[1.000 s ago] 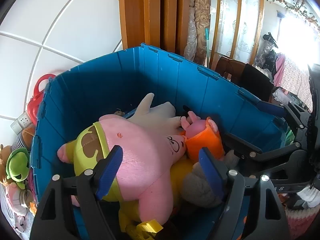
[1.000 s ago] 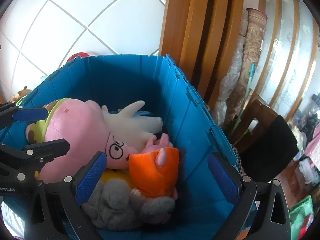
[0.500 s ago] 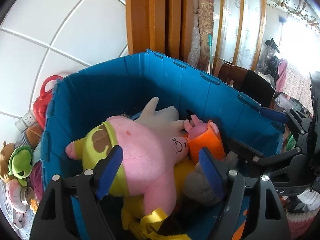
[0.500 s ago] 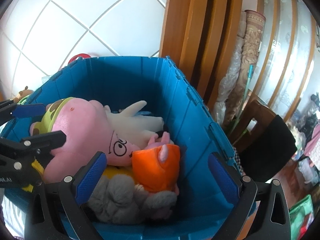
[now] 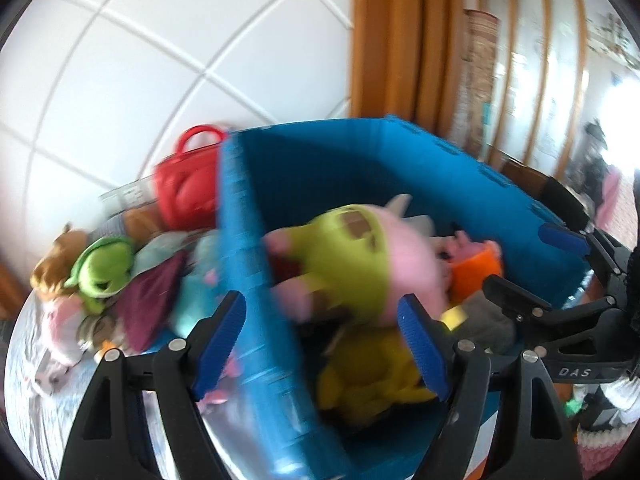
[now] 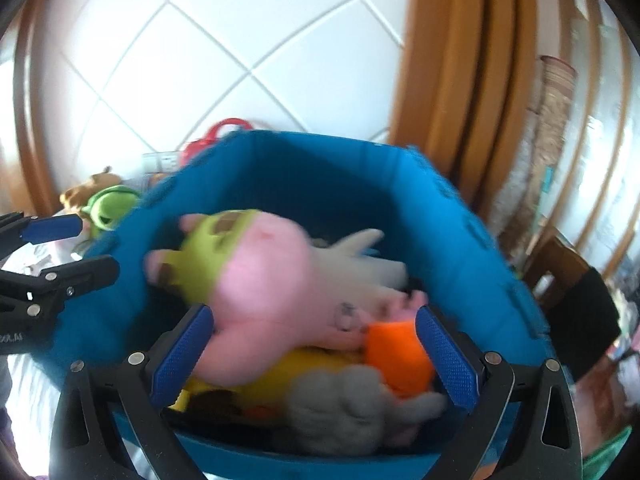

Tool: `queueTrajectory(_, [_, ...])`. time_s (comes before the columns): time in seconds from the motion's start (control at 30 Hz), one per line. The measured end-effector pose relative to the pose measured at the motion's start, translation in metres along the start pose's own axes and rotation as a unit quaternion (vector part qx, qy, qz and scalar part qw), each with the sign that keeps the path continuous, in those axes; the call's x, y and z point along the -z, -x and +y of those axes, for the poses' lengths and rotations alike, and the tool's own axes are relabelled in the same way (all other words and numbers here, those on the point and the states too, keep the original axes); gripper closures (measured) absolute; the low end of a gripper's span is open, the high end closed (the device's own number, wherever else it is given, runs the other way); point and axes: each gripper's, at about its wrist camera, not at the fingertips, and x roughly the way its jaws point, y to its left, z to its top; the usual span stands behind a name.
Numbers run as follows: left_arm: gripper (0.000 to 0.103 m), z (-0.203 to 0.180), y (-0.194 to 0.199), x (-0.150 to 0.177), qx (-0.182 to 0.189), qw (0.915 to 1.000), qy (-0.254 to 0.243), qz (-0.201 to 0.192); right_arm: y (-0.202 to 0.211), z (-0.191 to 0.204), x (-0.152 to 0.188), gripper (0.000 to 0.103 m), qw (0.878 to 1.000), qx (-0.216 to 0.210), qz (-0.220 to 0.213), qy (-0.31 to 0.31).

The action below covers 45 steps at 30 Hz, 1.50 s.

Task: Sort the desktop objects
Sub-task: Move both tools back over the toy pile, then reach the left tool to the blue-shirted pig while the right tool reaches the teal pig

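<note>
A blue plastic crate (image 5: 256, 264) (image 6: 460, 240) holds several plush toys: a pink star plush with green shorts (image 5: 360, 256) (image 6: 264, 280), a white plush (image 6: 360, 256), an orange-dressed pig plush (image 5: 476, 268) (image 6: 396, 352), a yellow plush (image 5: 368, 376) and a grey plush (image 6: 344, 404). My left gripper (image 5: 322, 348) is open and empty, straddling the crate's left wall. My right gripper (image 6: 316, 356) is open and empty above the crate's near side; it also shows in the left wrist view (image 5: 532, 264). Both views are motion-blurred.
Left of the crate on the table lie more toys: a green frog plush (image 5: 104, 272) (image 6: 110, 206), a brown plush (image 5: 52, 276), a maroon item (image 5: 148, 304), a light blue plush (image 5: 196, 296) and a red handbag (image 5: 188, 188). A white tiled wall (image 5: 160, 60) stands behind.
Both grippers have pulled back and swung left, away from the crate's inside. The left gripper now sits over the crate's left wall, with the toys outside coming into view. Both stay open.
</note>
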Motion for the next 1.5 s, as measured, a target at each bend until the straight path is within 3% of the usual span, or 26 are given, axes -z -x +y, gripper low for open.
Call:
queueTrajectory(0.43, [0.025, 0.169, 0.040, 0.072, -0.068, 0.9948, 0.073, 0.022, 0.008, 0.156, -0.022, 0.000, 0.998, -0.045, -0.032, 0.039])
queueTrajectory(0.73, [0.025, 0.259, 0.042, 0.120, -0.092, 0.9888, 0.102, 0.060, -0.003, 0.257, -0.019, 0.000, 0.993, -0.087, -0.014, 0.078])
queueTrajectory(0.93, [0.025, 0.302, 0.041, 0.144, -0.095, 0.9855, 0.116, 0.079, -0.031, 0.303, -0.009, 0.000, 0.991, -0.097, 0.028, 0.084])
queueTrajectory(1.27, [0.025, 0.329, -0.006, 0.167, -0.069, 0.9821, 0.117, 0.131, -0.078, 0.329, 0.026, 0.000, 0.988, -0.084, 0.109, 0.073])
queueTrajectory(1.5, [0.025, 0.316, -0.063, 0.169, -0.061, 0.9752, 0.129, 0.169, -0.126, 0.307, 0.041, 0.000, 0.981, -0.090, 0.154, 0.075])
